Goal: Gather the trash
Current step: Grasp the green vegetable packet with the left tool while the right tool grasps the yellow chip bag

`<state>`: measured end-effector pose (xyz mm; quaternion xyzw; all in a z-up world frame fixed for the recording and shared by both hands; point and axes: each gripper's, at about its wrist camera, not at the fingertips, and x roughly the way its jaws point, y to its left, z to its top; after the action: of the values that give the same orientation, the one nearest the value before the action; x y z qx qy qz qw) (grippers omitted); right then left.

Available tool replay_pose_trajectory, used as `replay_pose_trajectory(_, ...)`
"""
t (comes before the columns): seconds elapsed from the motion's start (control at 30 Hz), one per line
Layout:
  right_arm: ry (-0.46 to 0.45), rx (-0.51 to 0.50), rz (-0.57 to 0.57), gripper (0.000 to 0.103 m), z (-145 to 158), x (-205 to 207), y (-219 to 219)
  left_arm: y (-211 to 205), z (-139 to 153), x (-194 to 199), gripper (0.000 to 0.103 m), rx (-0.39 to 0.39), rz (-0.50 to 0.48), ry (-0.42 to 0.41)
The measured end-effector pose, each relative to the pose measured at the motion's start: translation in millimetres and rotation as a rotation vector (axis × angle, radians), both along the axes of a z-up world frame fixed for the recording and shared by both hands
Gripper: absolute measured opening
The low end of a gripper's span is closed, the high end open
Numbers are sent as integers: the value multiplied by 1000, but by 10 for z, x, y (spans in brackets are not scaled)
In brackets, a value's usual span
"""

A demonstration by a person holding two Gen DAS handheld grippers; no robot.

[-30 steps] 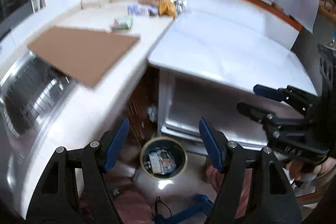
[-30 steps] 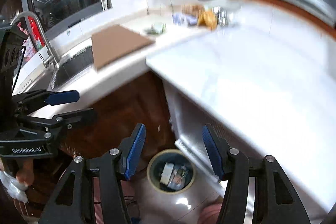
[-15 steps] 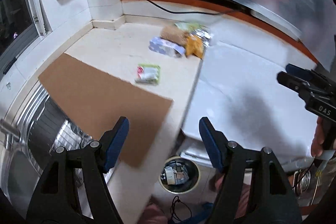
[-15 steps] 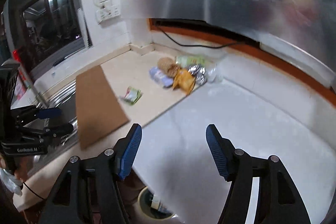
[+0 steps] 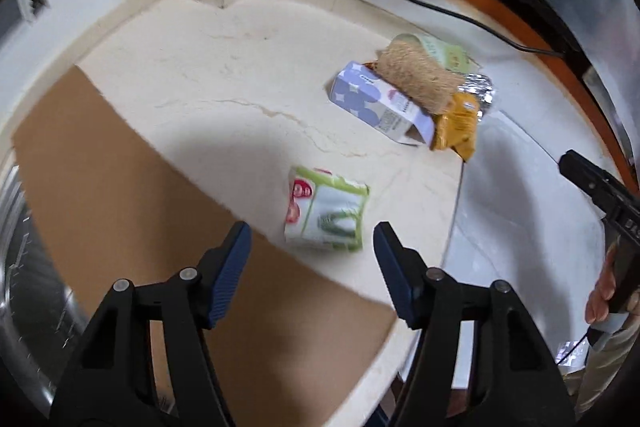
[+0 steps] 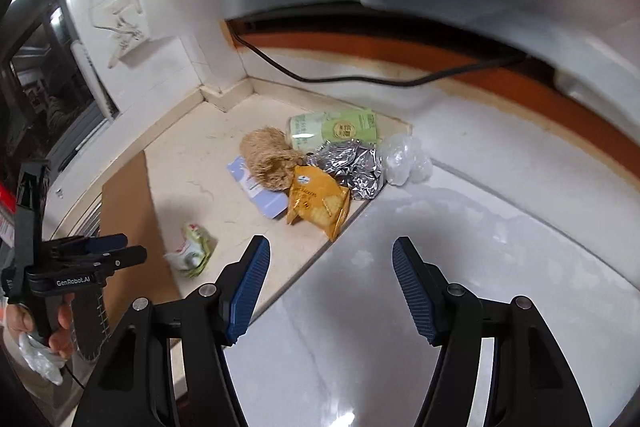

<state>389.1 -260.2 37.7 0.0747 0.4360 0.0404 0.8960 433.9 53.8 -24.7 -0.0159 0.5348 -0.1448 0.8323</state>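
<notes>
A green and white wrapper [image 5: 326, 213] lies on the beige counter just ahead of my open, empty left gripper [image 5: 310, 251]; it also shows in the right wrist view [image 6: 191, 251]. Farther back is a trash pile: a lilac carton [image 5: 380, 105], a brown fibrous roll [image 5: 418, 77], a yellow snack bag [image 6: 318, 201], crumpled foil [image 6: 352, 165], a green packet [image 6: 334, 129] and clear plastic [image 6: 404, 159]. My right gripper [image 6: 330, 267] is open and empty above the white top's edge, short of the yellow bag.
A brown cardboard sheet [image 5: 132, 203] lies across the sink [image 5: 24, 291] at the left. A black cable [image 6: 360, 77] runs along the back wall. The white top [image 6: 440, 287] adjoins the beige counter [image 5: 208, 67].
Both grippers have risen from over the floor bin and moved forward over the counter toward the trash. The bin has left both views. Both jaws stay open.
</notes>
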Motion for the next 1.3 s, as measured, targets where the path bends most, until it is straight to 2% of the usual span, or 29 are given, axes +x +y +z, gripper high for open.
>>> replay_pose_trajectory(0.2, 43, -19, -12, 65, -430, 399, 28, -76, -305, 261, 61, -29, -66, 15)
replay_pose_trajectory(0.3, 65, 14, -5, 65, -598, 565, 48, -138, -358, 338, 61, -62, -94, 21)
replay_pose_trajectory(0.4, 77, 58, -1, 65, -706, 695, 93, -235, -394, 396, 61, -50, -121, 16)
replay_pose_trajectory(0.53, 88, 88, -21, 73, -812, 849, 173, -339, -488, 451, 61, -38, -148, 37)
replay_pose_trajectory(0.7, 105, 77, -50, 73, -922, 1010, 247, -429, -567, 469, 61, -3, -158, 46)
replay_pose_trajectory(0.93, 142, 70, -100, 73, -1064, 1166, 268, -614, -627, 404, 61, 110, -194, 48)
replay_pose_trajectory(1.03, 140, 72, -106, 73, -1091, 1192, 272, -660, -634, 370, 61, 130, -200, 41)
replay_pose_trajectory(1.07, 139, 73, -108, 72, -1094, 1200, 277, -682, -642, 357, 61, 146, -200, 36)
replay_pose_trajectory(1.13, 135, 86, -101, 56, -1101, 1232, 311, -714, -656, 331, 61, 172, -201, 20)
replay_pose_trajectory(1.17, 133, 103, -92, 54, -1095, 1238, 324, -728, -655, 315, 58, 177, -200, 11)
replay_pose_trajectory(1.2, 131, 102, -96, 51, -1088, 1235, 323, -734, -651, 305, 57, 172, -198, 8)
replay_pose_trajectory(1.23, 125, 107, -95, 43, -1077, 1231, 335, -741, -649, 291, 57, 169, -193, 9)
replay_pose_trajectory(1.3, 120, 117, -81, 37, -1038, 1197, 347, -760, -645, 269, 53, 162, -188, 10)
